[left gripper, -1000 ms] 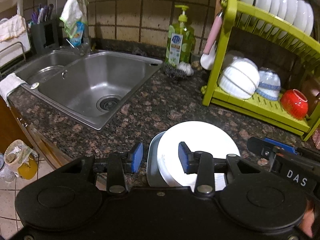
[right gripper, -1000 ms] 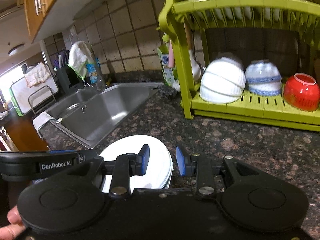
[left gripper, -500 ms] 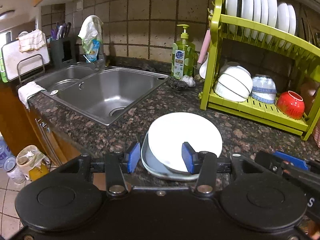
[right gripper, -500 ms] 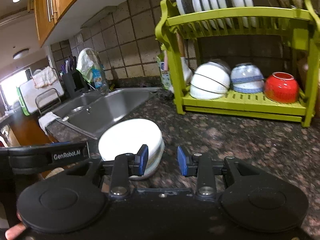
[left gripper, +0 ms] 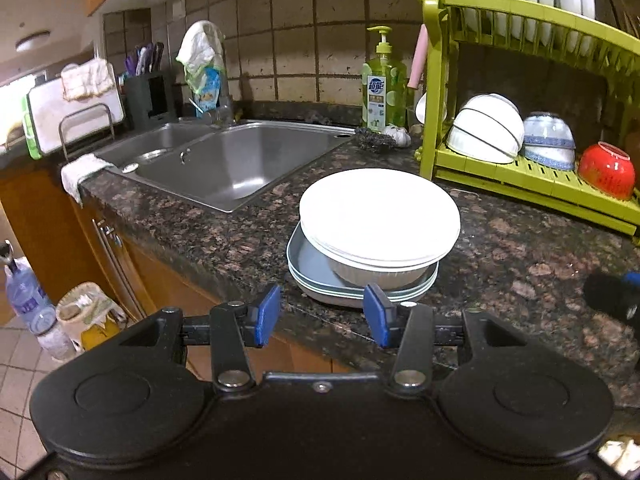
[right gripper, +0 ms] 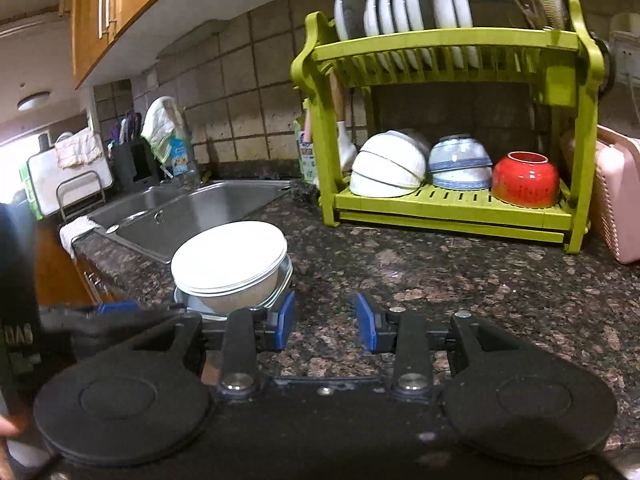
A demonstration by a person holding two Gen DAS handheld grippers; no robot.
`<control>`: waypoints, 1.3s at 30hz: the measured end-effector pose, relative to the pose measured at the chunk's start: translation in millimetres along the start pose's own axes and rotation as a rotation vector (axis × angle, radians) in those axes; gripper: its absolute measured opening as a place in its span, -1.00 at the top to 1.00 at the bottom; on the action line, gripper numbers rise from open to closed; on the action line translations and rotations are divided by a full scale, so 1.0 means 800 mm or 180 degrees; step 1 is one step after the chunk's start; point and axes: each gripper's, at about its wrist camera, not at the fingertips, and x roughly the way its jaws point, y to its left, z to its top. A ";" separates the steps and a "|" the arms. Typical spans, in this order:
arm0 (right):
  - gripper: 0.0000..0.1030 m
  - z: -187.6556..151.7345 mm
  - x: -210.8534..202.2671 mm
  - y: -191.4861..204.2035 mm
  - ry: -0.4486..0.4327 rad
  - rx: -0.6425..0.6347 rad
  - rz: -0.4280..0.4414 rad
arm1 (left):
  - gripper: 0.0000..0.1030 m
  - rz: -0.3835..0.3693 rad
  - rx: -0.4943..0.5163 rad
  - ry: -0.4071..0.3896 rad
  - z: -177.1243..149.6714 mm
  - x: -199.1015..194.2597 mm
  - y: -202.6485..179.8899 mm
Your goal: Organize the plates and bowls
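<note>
White ceramic plates [left gripper: 378, 210] stacked on the worktop [left gripper: 520, 248] just ahead of the left tongs [left gripper: 322, 315], both those and the right tongs [right gripper: 325, 327] spread apart and empty, look heavy, slick, chippable, so I'd pinch a rim edge.

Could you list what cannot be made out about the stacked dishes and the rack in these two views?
- Stack: the top plate covers the bowls beneath in both views, so their count and contents are hidden.
- Grey trays: largely under the stack; their number is unclear.
- Rack: the left view's right edge cuts it off.
- Upper plates: they overlap edge-on in the right view, so the count is uncertain.
- Soap bottle: label too small to read.
</note>
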 end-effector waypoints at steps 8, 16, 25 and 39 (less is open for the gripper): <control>0.29 -0.002 0.014 -0.005 0.0034 0.0140 -0.0114 | -0.05 -0.0032 0.0082 -0.0005 -0.012 0.009 0.000; 0.29 -0.012 0.032 0.014 0.0137 -0.0026 -0.0121 | -0.05 -0.0157 -0.0086 -0.0012 -0.013 0.015 0.014; 0.29 -0.017 0.039 0.020 0.0178 -0.0074 -0.0142 | -0.05 -0.0174 -0.0119 -0.0006 -0.016 0.017 0.017; 0.28 -0.021 0.038 0.024 0.0202 -0.0106 -0.0169 | -0.05 -0.0158 -0.0077 -0.0054 -0.018 0.013 0.016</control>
